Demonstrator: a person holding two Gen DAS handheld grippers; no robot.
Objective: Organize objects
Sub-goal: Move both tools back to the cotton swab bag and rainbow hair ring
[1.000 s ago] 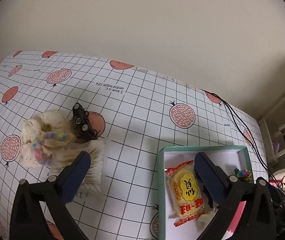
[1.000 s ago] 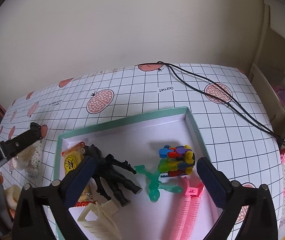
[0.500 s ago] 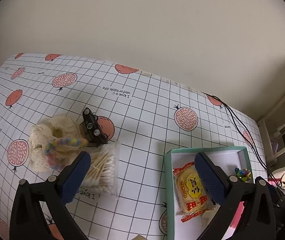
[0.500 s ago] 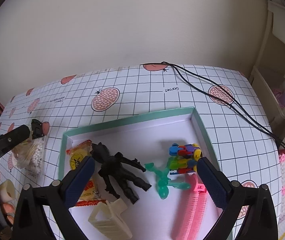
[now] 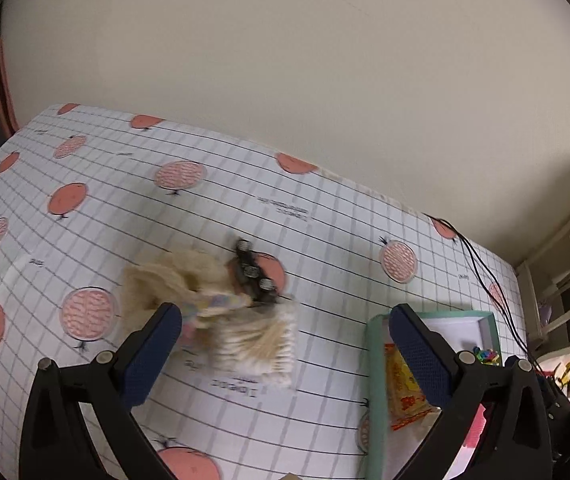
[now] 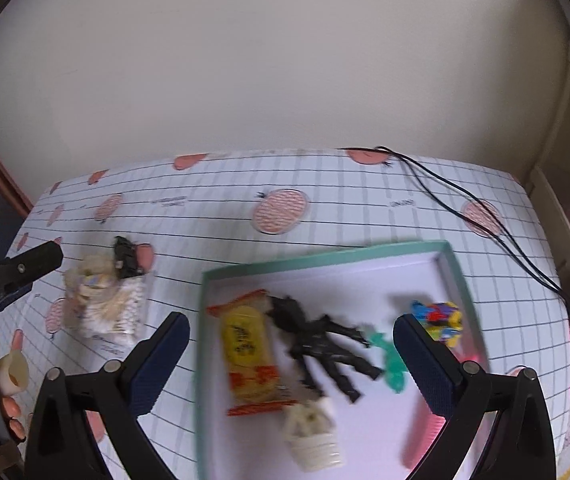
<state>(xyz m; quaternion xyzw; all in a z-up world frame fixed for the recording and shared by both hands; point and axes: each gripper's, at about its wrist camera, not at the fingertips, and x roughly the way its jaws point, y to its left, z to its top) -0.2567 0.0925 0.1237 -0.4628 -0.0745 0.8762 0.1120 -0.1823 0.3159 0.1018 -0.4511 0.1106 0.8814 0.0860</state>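
Hovering left tool (image 5: 285, 336) over cotton swabs (image 5: 259, 346)

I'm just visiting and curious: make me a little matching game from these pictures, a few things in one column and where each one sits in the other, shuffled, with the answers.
Things:
1. yellow snack packet
2. bag of cotton swabs
3. black cable
4. colourful block toy

Places:
A. on the tablecloth, left of the box, outside it
B. inside the box, near its right wall
C. inside the box, near its left wall
D. trailing over the tablecloth beyond the box's far right corner

Pairs: 1-C, 2-A, 3-D, 4-B
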